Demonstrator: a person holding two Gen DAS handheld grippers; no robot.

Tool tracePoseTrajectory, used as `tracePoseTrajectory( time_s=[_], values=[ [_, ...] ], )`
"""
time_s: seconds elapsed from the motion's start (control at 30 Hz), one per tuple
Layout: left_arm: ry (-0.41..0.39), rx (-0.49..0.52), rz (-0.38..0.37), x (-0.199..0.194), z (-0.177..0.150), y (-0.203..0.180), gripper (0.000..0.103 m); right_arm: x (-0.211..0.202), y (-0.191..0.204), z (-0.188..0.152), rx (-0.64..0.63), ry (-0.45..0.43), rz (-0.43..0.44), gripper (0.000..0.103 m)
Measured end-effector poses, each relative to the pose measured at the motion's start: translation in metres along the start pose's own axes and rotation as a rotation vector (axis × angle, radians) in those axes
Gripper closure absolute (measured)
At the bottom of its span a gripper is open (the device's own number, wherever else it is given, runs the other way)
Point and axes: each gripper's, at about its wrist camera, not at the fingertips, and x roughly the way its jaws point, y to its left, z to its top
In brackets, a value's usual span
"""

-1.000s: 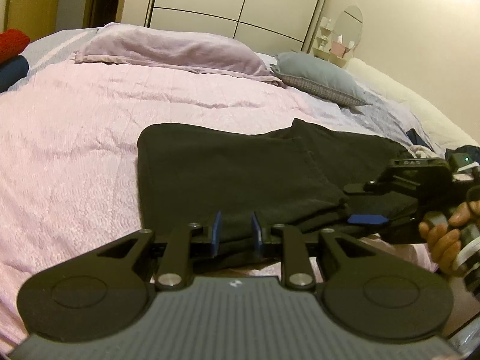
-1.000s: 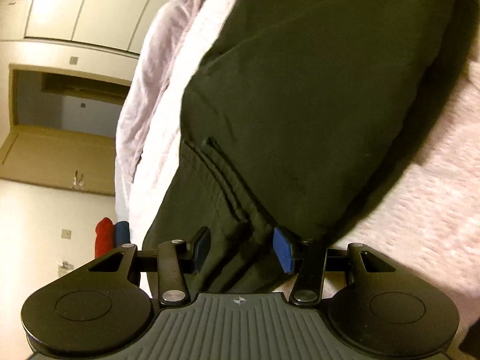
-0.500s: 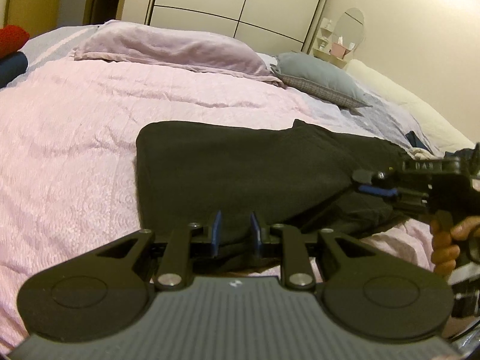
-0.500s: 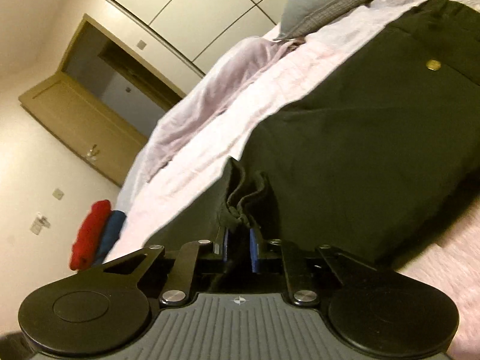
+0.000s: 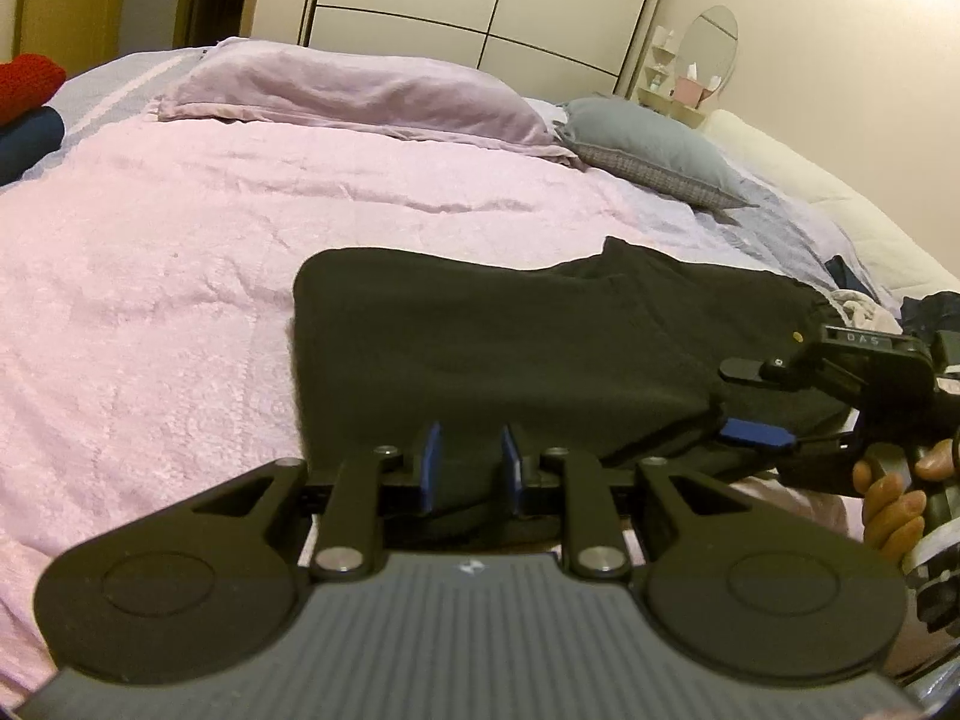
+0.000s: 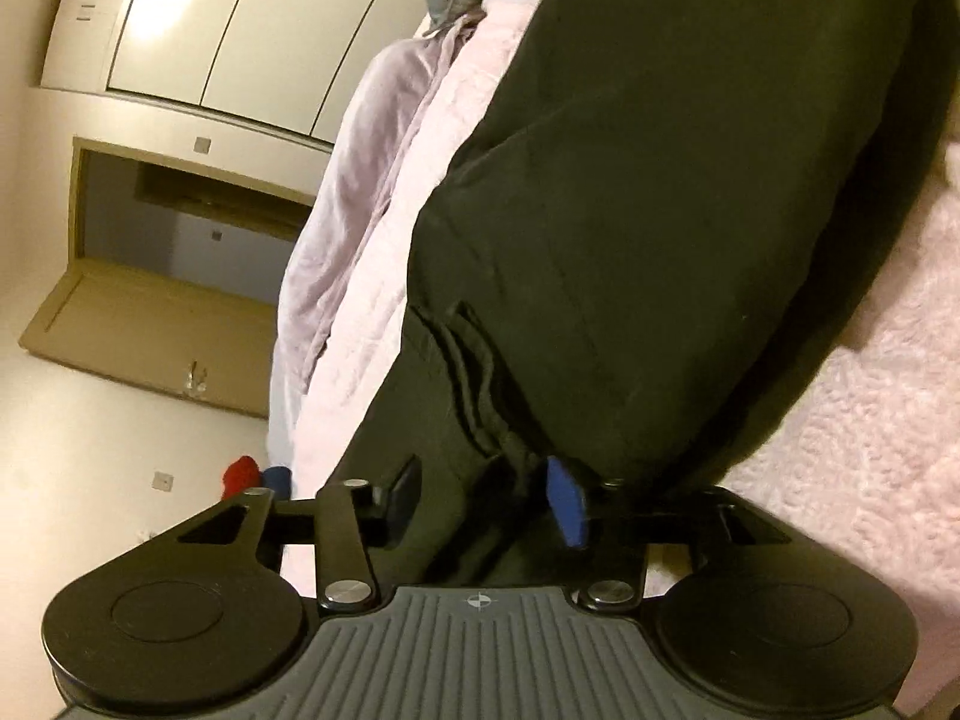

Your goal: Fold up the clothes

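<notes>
Right wrist view: right gripper [image 6: 483,501] jaws just reopened astride black trousers' [image 6: 660,210] hem, unclamped; left gripper [image 5: 467,468] grips the cloth; seat hem deeper before reclosing.

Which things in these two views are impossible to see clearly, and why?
- Left gripper: its own pads hide whether they pinch the black garment.
- Garment's near edge, left wrist view: hidden behind the gripper body.
- Garment's far end, right wrist view: cut off by the top edge.
- Shelf items beside the mirror: too small.
</notes>
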Motion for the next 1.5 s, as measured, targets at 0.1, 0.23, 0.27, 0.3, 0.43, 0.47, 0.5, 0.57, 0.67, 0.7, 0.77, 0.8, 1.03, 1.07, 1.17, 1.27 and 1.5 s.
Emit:
tracePoseTrajectory(
  time_s=[0.1,0.23,0.27,0.3,0.43,0.47,0.5,0.57,0.67,0.7,0.77,0.8,1.03,1.07,1.17,1.27,1.5],
  values=[
    [0.001,-0.008,0.021,0.001,0.001,0.004,0.083,0.017,0.007,0.002,-0.087,0.007,-0.027,0.052],
    [0.000,-0.036,0.024,0.002,0.000,0.009,0.083,0.020,0.024,-0.004,-0.224,-0.016,-0.035,0.072],
    [-0.001,-0.035,0.025,0.002,0.000,0.009,0.083,0.016,0.028,-0.006,-0.254,-0.030,-0.028,0.073],
    [-0.001,-0.032,0.026,0.002,0.000,0.009,0.083,0.013,0.035,-0.009,-0.293,-0.051,-0.020,0.075],
    [0.001,-0.021,0.023,0.003,0.001,0.007,0.083,-0.004,0.057,-0.023,-0.402,-0.096,-0.060,0.081],
    [0.002,-0.019,0.022,0.003,0.000,0.006,0.083,-0.002,0.057,-0.026,-0.395,-0.084,-0.111,0.081],
    [0.006,-0.018,0.021,0.005,0.000,0.006,0.083,0.003,0.050,-0.028,-0.365,-0.062,-0.153,0.081],
    [0.014,-0.006,0.026,0.006,0.000,0.005,0.083,0.010,0.037,-0.029,-0.305,-0.027,-0.200,0.079],
    [0.017,0.023,0.054,0.003,0.003,0.004,0.083,0.008,0.038,-0.026,-0.284,-0.015,-0.214,0.070],
    [0.018,0.033,0.065,0.001,0.004,0.004,0.083,0.002,0.042,-0.025,-0.298,-0.033,-0.227,0.064],
    [0.017,0.023,0.088,-0.004,0.008,0.008,0.083,-0.012,0.054,-0.025,-0.380,-0.125,-0.292,0.063],
    [0.010,0.016,0.090,-0.008,0.009,0.010,0.083,-0.019,0.061,-0.026,-0.437,-0.182,-0.332,0.063],
    [0.053,0.064,0.107,0.003,0.012,0.008,0.083,0.009,0.080,-0.044,-0.724,-0.097,-0.242,0.063],
    [0.079,0.062,0.115,0.009,0.009,0.009,0.082,0.025,0.075,-0.049,-0.772,-0.046,-0.301,0.063],
    [0.099,0.081,0.130,0.014,0.015,0.012,0.080,0.044,0.068,-0.051,-0.867,0.071,-0.413,0.063],
    [0.076,0.119,0.141,0.007,0.030,0.013,0.081,0.031,0.082,-0.035,-0.854,0.098,-0.426,0.063],
    [0.049,0.163,0.122,0.063,0.077,0.024,0.082,0.071,0.115,-0.021,-1.004,0.025,-0.368,0.063]
  ],
)
